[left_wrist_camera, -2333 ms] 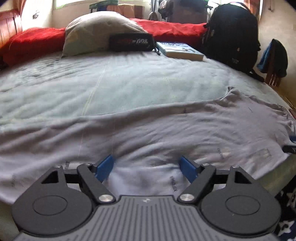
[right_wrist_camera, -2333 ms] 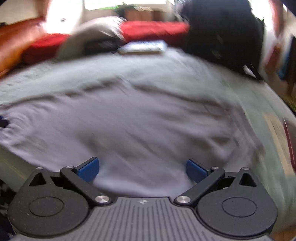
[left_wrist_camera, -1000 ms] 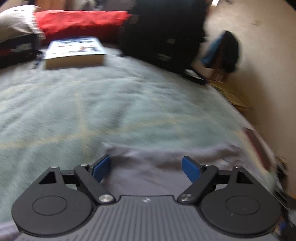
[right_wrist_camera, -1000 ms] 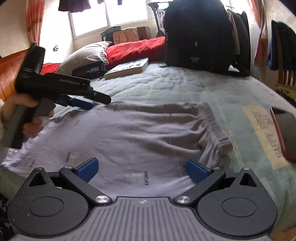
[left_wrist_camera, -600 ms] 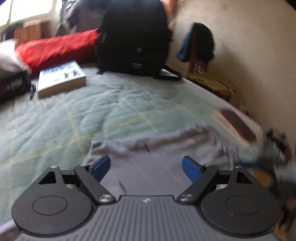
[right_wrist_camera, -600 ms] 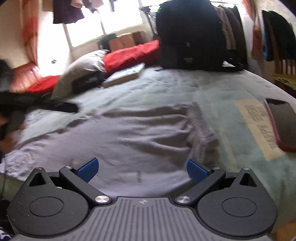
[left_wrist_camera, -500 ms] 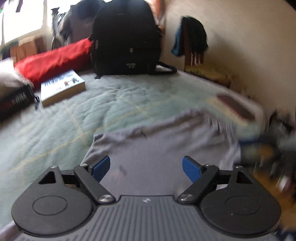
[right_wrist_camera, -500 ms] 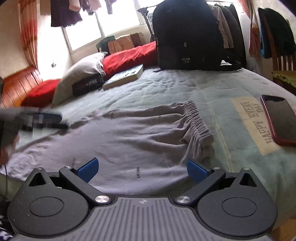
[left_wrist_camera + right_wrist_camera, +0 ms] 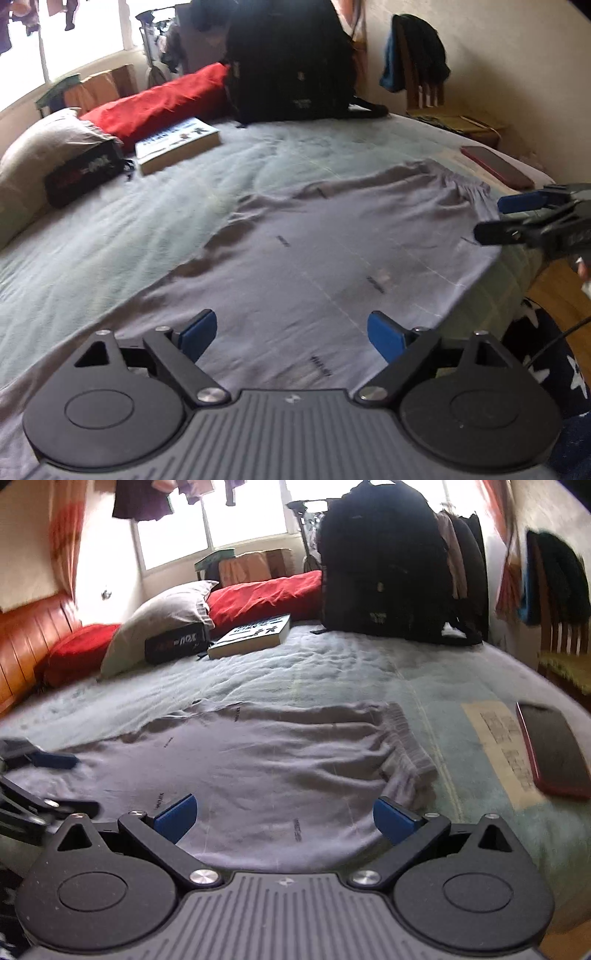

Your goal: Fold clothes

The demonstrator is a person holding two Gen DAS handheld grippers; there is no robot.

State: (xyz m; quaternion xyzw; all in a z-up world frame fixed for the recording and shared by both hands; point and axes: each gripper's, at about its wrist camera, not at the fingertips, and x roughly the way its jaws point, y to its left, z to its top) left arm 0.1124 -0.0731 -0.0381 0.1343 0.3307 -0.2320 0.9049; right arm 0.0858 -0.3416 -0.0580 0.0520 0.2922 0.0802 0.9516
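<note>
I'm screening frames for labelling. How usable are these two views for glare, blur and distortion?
Left wrist view: the window is blown out, fisheye curves the bed, the garment is mildly soft. Right wrist view: the window glares more, edges smear, and the phone is blurred.

Home bedroom, bed [image 9: 332, 672] with pillow [image 9: 166, 616], wooden headboard [image 9: 26, 642], backpack [image 9: 384, 565], clothes hanging at window [image 9: 147, 498]

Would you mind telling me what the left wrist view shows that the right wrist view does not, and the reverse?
Only the left wrist view shows the dark star-patterned rug beside the bed. Only the right wrist view shows the orange wooden headboard. Both show the grey elastic-waisted garment lying flat, the thick paperback book, the red-cased phone, and the open left tool and right tool.
</note>
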